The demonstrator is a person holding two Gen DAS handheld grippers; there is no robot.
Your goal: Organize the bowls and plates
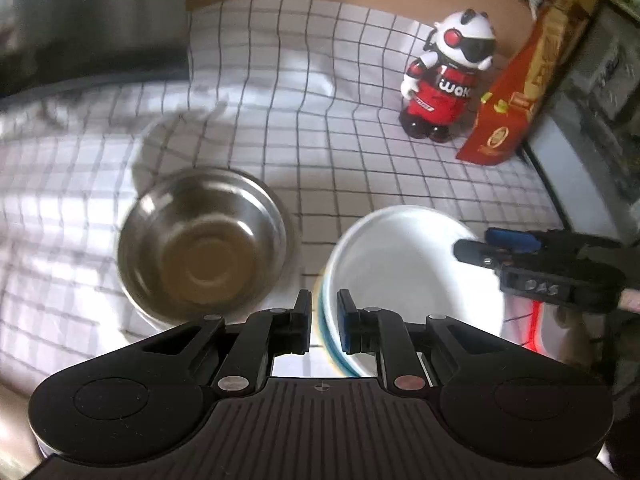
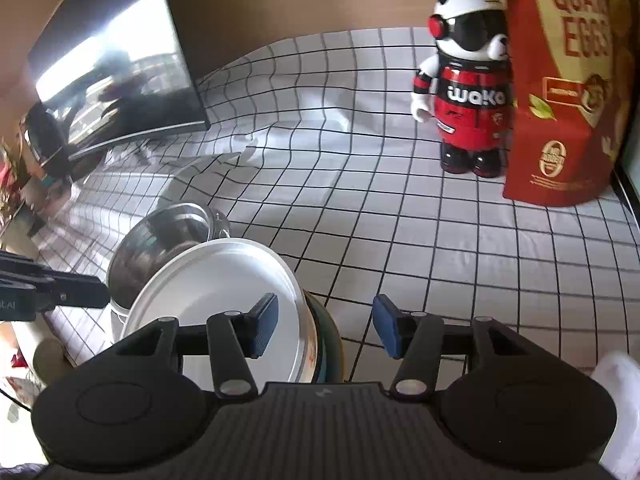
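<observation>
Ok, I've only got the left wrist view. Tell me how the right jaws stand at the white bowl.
Observer: The right gripper is wide open, jaws straddling the white bowl at its rim: one pad over its inside, one over the cloth.
Operator: Read me the red box.
Observer: The red box shows "EGGS" under a cut-off "QUA".
Operator: Name that dark blur at far left.
Observer: A glossy dark screen with bright reflections.
</observation>
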